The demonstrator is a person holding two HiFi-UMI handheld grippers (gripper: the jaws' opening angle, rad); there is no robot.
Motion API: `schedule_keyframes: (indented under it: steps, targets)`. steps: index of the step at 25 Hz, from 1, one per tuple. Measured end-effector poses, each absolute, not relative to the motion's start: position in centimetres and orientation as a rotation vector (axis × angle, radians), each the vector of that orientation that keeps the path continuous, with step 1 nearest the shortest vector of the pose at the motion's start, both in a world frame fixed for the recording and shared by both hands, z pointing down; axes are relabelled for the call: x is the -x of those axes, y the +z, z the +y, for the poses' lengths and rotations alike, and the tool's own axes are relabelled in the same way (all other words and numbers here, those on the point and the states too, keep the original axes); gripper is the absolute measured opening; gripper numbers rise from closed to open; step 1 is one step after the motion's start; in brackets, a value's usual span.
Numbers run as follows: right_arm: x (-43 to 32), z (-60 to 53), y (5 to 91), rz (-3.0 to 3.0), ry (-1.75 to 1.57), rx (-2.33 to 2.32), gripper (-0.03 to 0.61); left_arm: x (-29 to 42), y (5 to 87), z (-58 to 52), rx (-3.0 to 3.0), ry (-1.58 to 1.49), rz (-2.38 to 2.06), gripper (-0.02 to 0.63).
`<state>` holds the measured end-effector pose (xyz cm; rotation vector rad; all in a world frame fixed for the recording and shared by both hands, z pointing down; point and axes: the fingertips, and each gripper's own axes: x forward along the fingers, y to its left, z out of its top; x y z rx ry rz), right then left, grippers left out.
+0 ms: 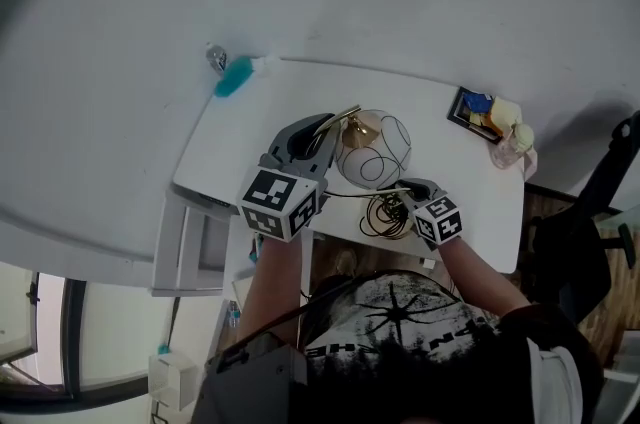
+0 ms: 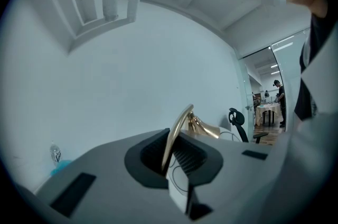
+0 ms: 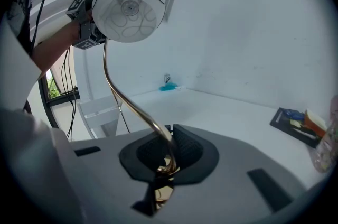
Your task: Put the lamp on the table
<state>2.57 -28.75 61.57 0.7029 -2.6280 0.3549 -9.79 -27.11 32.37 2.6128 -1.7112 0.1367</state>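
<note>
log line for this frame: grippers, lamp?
left gripper: shut on lamp | right gripper: shut on lamp | lamp: held by stem, globe up | table: lamp not set down

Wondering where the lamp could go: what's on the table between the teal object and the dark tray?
Nothing: the right gripper view shows bare white table between the teal object and the dark tray.

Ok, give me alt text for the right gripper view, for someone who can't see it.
The right gripper is shut on the gold lamp stem, which curves up to a white globe shade at upper left. Beyond lies a white table with a teal object by the wall.
</note>
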Motion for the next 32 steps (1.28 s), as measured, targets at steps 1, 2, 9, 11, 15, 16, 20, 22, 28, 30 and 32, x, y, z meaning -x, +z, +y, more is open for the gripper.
schedule_keyframes:
  steps: [1,2,9,11,15,16,20,22,28,30,32]
  targets:
    - [-1.7,-29.4,61.5,-2.628,0.358,-0.705,0.021,10.6,32.3,-27.8,-2.615,0.139,-1.711,0.023]
    - [-0.8,-30.1,61.4,-2.628,0.359,-0.707,0.021,11.5,32.1,-28.5,-2.616,0.140,-1.712,0.023]
    - [4.4,-34.4,60.7,-2.624,0.364,-0.734,0.021,16.7,31.6,-32.9,-2.629,0.139,-1.693,0.023]
    - [5.7,-35.6,60.6,-2.621,0.362,-0.743,0.021,18.1,31.5,-34.1,-2.634,0.136,-1.687,0.023]
    - [8.4,-37.3,60.8,-2.618,0.374,-0.768,0.021,20.6,31.6,-35.9,-2.649,0.144,-1.664,0.023]
    - [9.2,-37.7,60.9,-2.620,0.379,-0.771,0.021,21.3,31.6,-36.4,-2.652,0.149,-1.662,0.023]
    - [11.2,-40.0,60.9,-2.612,0.384,-0.789,0.021,23.2,31.6,-38.8,-2.667,0.149,-1.648,0.023]
    - [12.1,-41.2,60.9,-2.608,0.389,-0.799,0.021,24.2,31.5,-40.0,-2.676,0.147,-1.637,0.023]
    - [14.2,-45.0,61.0,-2.597,0.403,-0.830,0.021,26.1,31.7,-43.9,-2.696,0.146,-1.610,0.023]
    - [14.9,-46.4,61.2,-2.594,0.414,-0.837,0.021,26.7,31.8,-45.4,-2.700,0.153,-1.608,0.023]
    - [15.5,-47.7,61.5,-2.591,0.430,-0.837,0.021,27.2,32.0,-46.9,-2.702,0.164,-1.606,0.023]
